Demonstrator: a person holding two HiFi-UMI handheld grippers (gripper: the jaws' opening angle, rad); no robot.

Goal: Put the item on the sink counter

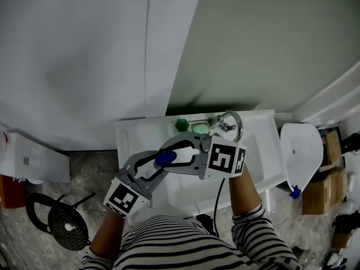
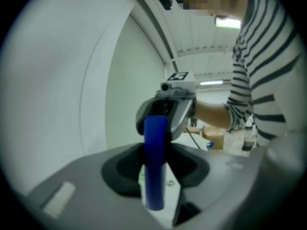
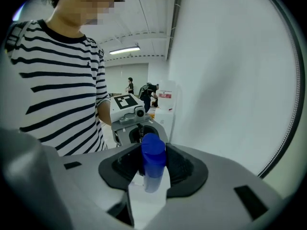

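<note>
Blue-capped bottle (image 1: pixel 166 158) hangs in the air above the white sink (image 1: pixel 259 145), short of the faucet (image 1: pixel 229 122), and touches neither. Both claws meet on it from opposite sides. The left claw (image 1: pixel 160 162) reaches in from the lower left and pinches the bottle between its pads. The right claw (image 1: pixel 180 151) comes from the right and pinches it at the cap end. A green object (image 1: pixel 181 125) sits on the sink's back edge.

Mock washroom corner inside a big workshop hall.
White sink (image 1: pixel 260 151) with chrome tap (image 1: pixel 228 122) at its back, bare panel walls (image 1: pixel 84 49) behind it, cardboard boxes (image 1: pixel 322 190) right of it on concrete floor (image 1: pixel 84 167); strip lights (image 3: pixel 124 50) overhead.
</note>
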